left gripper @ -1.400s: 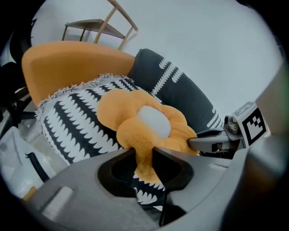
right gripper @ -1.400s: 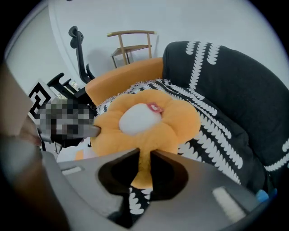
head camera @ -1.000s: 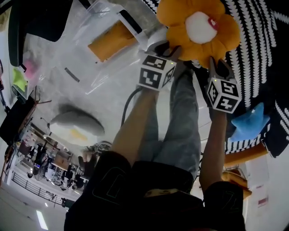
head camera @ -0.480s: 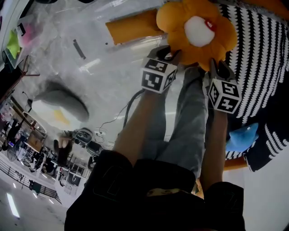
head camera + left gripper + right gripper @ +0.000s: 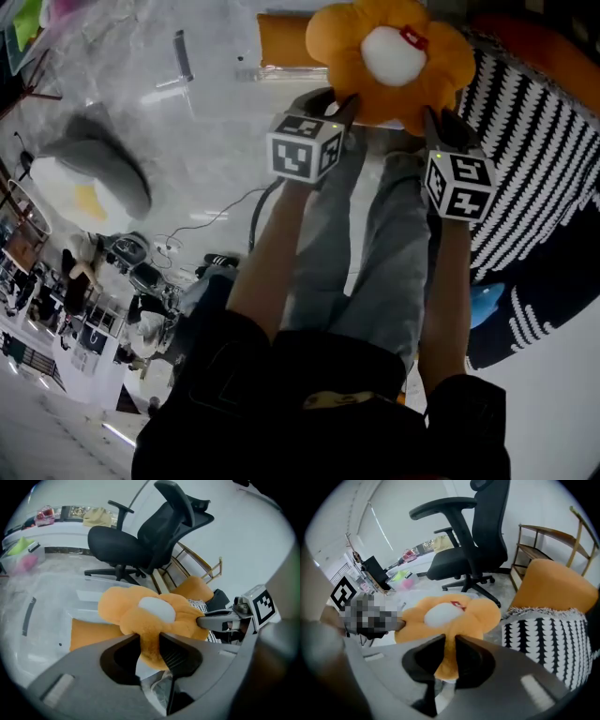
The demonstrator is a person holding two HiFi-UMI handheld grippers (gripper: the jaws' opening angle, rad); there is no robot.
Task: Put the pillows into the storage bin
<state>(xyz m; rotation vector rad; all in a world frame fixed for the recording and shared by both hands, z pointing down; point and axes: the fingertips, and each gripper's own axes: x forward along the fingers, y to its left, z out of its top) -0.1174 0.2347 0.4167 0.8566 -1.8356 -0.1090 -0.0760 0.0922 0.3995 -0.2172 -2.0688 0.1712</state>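
Leftward of the orange flower pillow (image 5: 389,58) lies the clear storage bin (image 5: 202,94), nearer the left gripper (image 5: 150,639), whose jaws are opening around a petal; the right gripper (image 5: 450,641) clamps another.

Orange flower pillow (image 5: 389,56), white centre, hangs in the air, pinched at two lower petals. Just beyond it, a flat orange pillow (image 5: 281,37) lies in the clear storage bin (image 5: 122,66). Black-and-white pillow (image 5: 534,141) sits to the right.
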